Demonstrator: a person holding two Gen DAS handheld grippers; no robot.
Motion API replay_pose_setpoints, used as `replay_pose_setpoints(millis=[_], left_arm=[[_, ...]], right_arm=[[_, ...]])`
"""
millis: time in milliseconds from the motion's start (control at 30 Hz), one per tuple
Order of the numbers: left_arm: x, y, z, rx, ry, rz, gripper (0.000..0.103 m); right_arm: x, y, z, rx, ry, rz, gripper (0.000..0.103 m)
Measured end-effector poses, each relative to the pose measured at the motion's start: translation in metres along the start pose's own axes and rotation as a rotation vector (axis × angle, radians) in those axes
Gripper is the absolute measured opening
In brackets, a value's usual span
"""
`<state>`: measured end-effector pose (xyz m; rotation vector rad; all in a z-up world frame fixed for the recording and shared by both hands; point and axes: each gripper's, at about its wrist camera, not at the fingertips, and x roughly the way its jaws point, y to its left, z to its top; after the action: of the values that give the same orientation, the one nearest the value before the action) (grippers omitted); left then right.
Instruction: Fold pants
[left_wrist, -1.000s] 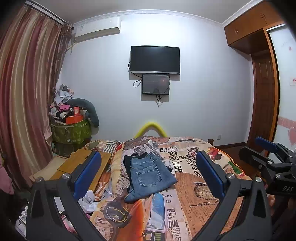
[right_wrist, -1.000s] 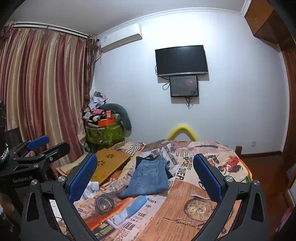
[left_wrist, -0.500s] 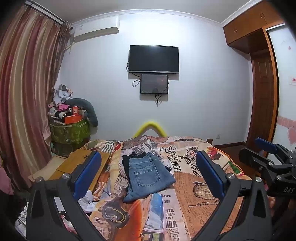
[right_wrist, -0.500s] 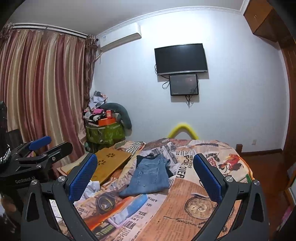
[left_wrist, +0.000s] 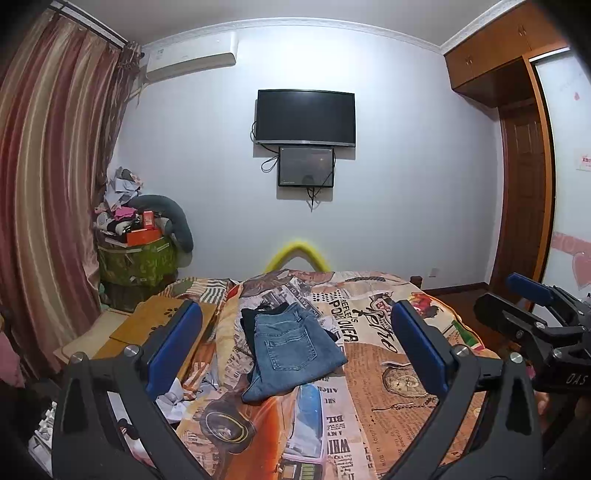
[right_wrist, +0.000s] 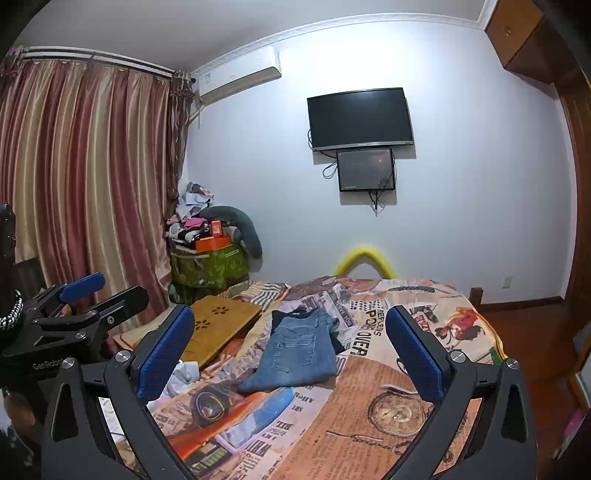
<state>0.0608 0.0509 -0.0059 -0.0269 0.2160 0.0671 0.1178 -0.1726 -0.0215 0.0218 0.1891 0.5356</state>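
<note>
Left gripper (left_wrist: 295, 349): nearest, blue-padded fingers (left_wrist: 173, 347) spread wide, nothing between them, raised above near edge of bed. Right gripper (right_wrist: 291, 350): likewise spread and empty, alongside at similar height; also seen at right edge of left wrist view.

Bedspread (left_wrist: 388, 373): newspaper-and-car print, orange tones, covering bed.

Pants (left_wrist: 291, 350): blue jeans, folded, back pocket up, lying mid-bed toward left side, atop a dark garment (left_wrist: 248, 325) showing at far-left edge.

Wooden lap tray (right_wrist: 221, 325): left of bed, beside pants.

Green bin (left_wrist: 138, 262): far left corner, heaped with clutter.

Striped curtain (right_wrist: 81, 177): left wall.

Television (left_wrist: 306, 117): far wall, smaller screen (left_wrist: 306, 167) mounted just below.
</note>
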Motion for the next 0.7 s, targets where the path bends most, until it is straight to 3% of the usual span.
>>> replay_pose_setpoints(millis=[700], left_arm=[[0.0013, 0.0002, -0.0014, 0.021, 0.012, -0.029, 0.103]], right_arm=[[0.0014, 0.001, -0.0003, 0.0, 0.009, 0.001, 0.103]])
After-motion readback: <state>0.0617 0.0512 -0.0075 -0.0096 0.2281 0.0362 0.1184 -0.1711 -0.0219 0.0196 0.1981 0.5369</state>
